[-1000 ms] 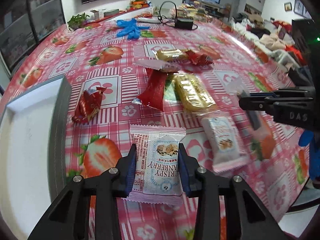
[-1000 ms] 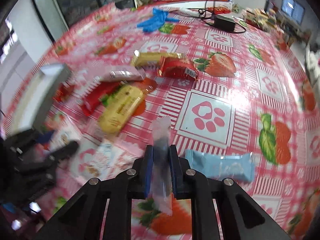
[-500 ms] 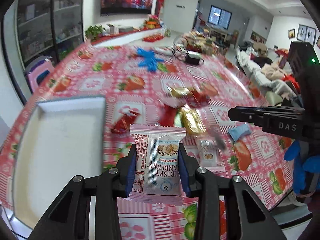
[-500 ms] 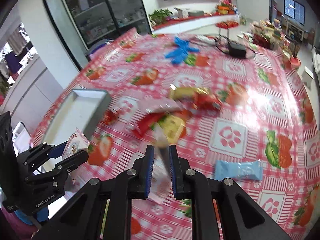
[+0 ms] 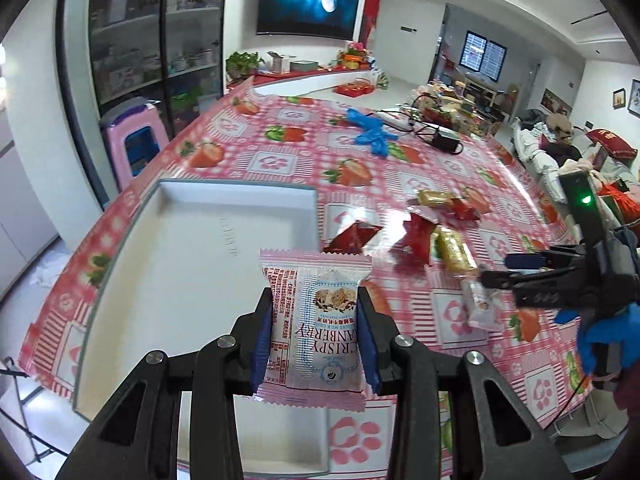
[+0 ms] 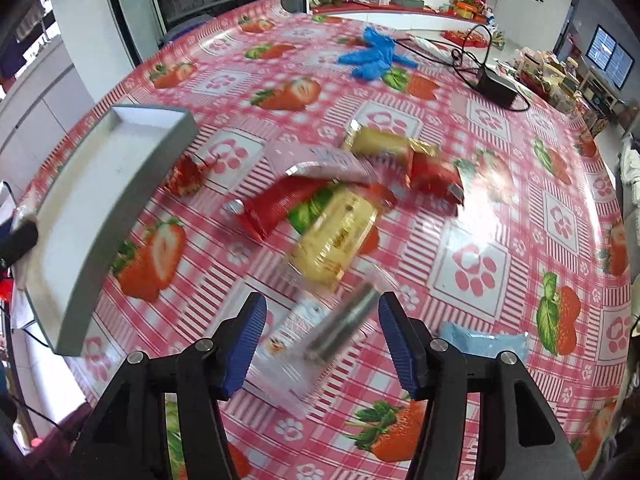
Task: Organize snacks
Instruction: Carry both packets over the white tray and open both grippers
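Left gripper [image 5: 316, 336] clamps a Crispy Cranberry packet [image 5: 316, 320] above the white tray [image 5: 200, 240], which appears empty. Right gripper [image 6: 322, 344], jaws wide apart, holds nothing; a blurred packet [image 6: 316, 332] lies between them. Beyond, the remaining snacks [image 6: 340, 216] stay scattered; sorting has barely begun.

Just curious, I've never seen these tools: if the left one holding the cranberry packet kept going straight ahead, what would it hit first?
Probably the white tray. The left gripper, shut on the cranberry packet, points down over its floor, though depth is hard to judge.
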The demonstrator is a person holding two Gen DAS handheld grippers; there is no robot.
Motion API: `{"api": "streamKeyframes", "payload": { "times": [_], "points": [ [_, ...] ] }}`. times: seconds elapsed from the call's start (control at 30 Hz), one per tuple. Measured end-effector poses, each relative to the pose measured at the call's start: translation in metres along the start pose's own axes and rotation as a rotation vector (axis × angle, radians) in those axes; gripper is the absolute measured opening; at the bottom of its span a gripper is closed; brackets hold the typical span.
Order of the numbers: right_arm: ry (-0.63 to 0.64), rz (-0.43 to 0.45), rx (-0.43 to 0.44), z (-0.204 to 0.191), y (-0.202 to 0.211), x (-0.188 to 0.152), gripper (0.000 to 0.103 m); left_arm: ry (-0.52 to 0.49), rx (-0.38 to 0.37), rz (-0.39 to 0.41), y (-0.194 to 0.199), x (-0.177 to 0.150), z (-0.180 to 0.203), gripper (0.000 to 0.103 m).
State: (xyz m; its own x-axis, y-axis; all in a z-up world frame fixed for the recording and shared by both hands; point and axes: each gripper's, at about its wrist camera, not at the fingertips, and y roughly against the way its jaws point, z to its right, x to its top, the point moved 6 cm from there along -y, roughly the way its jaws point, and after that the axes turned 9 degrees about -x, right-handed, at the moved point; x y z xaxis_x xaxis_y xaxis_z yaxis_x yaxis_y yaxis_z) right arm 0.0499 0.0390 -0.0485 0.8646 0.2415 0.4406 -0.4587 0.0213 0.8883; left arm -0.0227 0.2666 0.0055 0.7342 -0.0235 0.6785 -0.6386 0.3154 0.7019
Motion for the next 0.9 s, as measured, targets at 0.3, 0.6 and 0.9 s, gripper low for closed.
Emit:
{"api": "streamKeyframes", "payload": {
  "times": [0.3,0.6,0.9],
  "points": [
    [-0.270,-0.088,0.088,0.029,-0.025,0.019,0.059,0.019,0.008,-0.026,-0.013,-0.004,-0.010,0.041],
    [-0.149,-0.112,-0.049,-0.001,-0.059,0.038,0.038,0.010,0.046,-0.028,-0.012,0.004,-0.024,0.041],
    [-0.171,0.024,0.158,-0.027,0.013,0.063,0.037,0.030,0.099,-0.019,-0.008,0.026,-0.054,0.042]
  ]
}}
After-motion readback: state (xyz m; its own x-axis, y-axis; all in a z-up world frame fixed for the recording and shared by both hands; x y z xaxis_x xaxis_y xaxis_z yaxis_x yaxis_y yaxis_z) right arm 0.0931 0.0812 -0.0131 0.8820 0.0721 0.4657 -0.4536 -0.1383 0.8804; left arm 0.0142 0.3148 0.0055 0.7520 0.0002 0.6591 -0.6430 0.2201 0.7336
